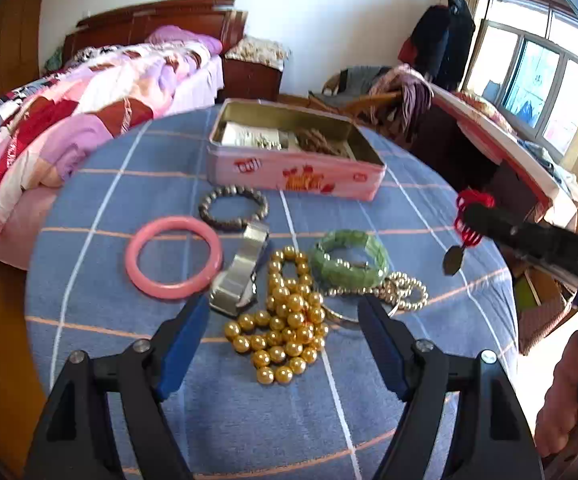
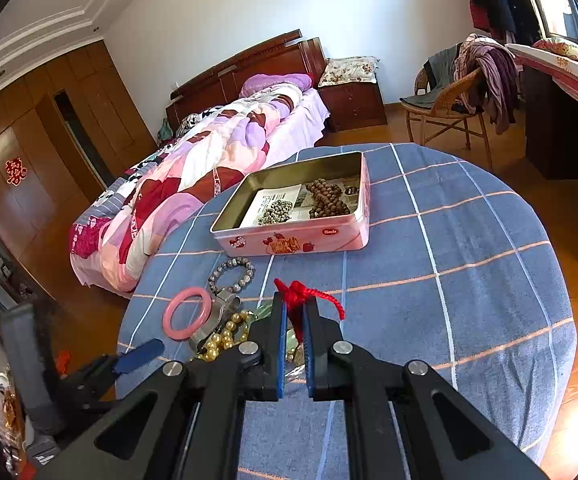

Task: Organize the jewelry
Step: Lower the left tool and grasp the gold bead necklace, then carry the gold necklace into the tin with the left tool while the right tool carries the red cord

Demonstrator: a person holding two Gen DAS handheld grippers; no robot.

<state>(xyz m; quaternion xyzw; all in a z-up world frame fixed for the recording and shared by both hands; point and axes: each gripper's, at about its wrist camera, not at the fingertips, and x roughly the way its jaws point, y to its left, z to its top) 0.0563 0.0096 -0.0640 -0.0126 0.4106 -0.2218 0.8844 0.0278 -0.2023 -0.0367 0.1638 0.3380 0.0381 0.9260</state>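
— What colours lie on the cloth?
— The tablecloth is blue, checked with white and orange lines. On it: a pink bangle, gold beads, a green bracelet, a grey bead bracelet.
— And the tin?
— The tin is pink with red prints, its inside metallic. The cord is red.

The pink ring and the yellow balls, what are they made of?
The pink bangle looks like smooth polished stone or glass, perhaps plastic: one solid glossy loop with soft highlights. The gold beads look like metal-coated or pearly plastic balls: each shows a bright shiny spot. Pictures alone cannot settle either.
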